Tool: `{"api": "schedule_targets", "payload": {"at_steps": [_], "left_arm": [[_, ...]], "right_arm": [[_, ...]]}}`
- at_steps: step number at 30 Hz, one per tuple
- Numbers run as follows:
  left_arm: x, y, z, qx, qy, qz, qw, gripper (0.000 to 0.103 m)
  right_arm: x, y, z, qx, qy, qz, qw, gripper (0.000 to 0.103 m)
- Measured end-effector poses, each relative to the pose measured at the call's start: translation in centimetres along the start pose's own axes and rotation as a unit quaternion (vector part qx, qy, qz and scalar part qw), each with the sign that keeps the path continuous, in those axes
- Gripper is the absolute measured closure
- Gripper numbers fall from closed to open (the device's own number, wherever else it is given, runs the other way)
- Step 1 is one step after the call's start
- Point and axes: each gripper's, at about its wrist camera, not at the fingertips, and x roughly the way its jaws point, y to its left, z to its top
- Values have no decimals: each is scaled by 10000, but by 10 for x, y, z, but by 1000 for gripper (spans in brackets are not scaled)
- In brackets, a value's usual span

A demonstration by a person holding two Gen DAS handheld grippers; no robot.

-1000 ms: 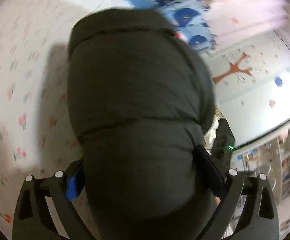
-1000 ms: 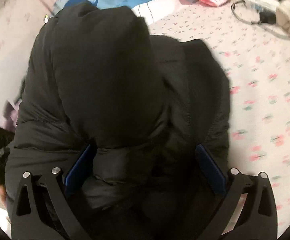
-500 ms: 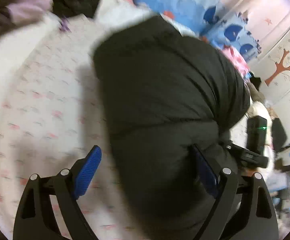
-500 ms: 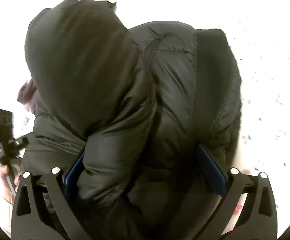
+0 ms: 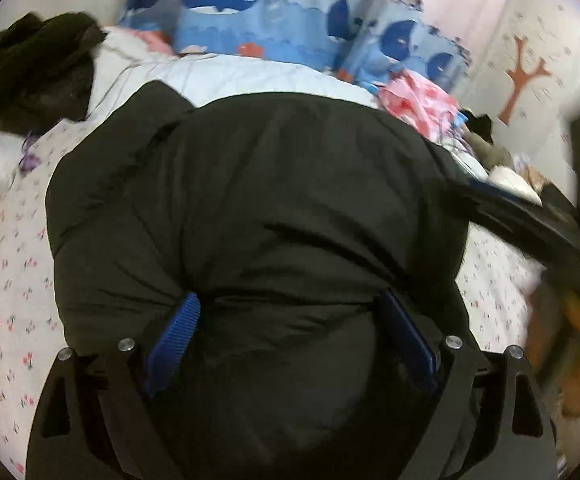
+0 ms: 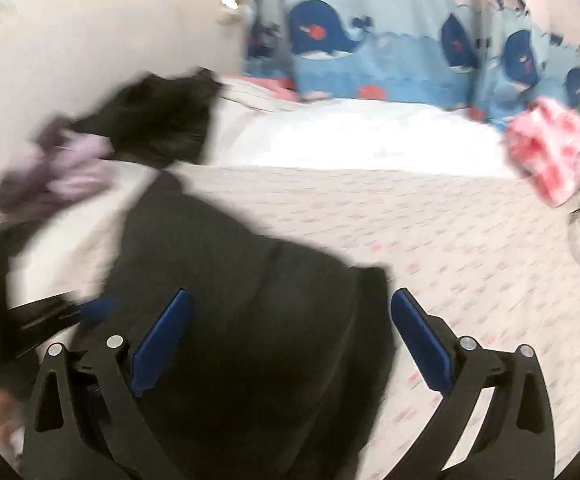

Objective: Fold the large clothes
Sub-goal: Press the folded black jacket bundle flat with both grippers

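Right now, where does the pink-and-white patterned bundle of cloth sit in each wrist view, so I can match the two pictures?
Left wrist view: the pink bundle lies upper right of centre, just beyond the black padded jacket.
Right wrist view: the pink bundle sits at the far right edge, on the floral bedsheet.
Shared landmark: the blue whale-print bumper stands right behind it in both.

Whale-print cushions, pink bundle, dark clothes heap beyond floral bedsheet.

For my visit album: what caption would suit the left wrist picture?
Left gripper, jaws wide around a puffy black jacket on a floral bed sheet, whale-print cushions behind.
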Motion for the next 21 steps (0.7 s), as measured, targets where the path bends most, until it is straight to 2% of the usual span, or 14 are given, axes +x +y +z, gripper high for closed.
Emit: {"api": "schedule_targets", "payload": {"at_steps": [2,3,5,6,8,11,13,14,16,18,19,20,21], "left_arm": [[4,2,1,207,34,22,9998,16],[7,4,0,239,53,-33,9997,16],[18,6,3,259,150,-276,9992,16],[21,7,3,267,200,-301,9990,16],[28,4,1,329,344,-276,9985,15],[23,4,-2,364,461,-193,9981,15],[1,-2,-3,256,389,-68,9989,15],[-17,-7,-5,208,224,-155,9994,15],[-45,-8,-14,226,-20,-329,9992,15],[-63,-14,-28,248,-136,-379,9989,15],[-65,-15,-33,245,-149,-388,9988,15],[-63,-16,-41,235,-115,-344,9991,15],[-58,-16,-48,225,-47,-280,9993,15]], "right_arm": [[50,-30,-3,440,374,-345,9977,6],[81,-48,-15,807,723,-311,9936,6],[125,-81,-62,1688,1473,306,9741,6],[132,-81,-70,1738,1535,350,9721,6],[130,-70,-68,1341,1550,47,9788,6],[117,-89,-69,1302,1623,38,9781,6],[70,-124,-81,1375,1228,145,9828,6],[40,-122,-80,1356,818,485,9862,6],[4,-112,-87,1133,469,825,9890,6],[-11,-93,-108,675,603,1003,9908,6],[-7,-85,-122,472,841,852,9917,6],[6,-81,-141,431,1146,792,9893,6],[18,-84,-158,704,1401,951,9830,6]]}}
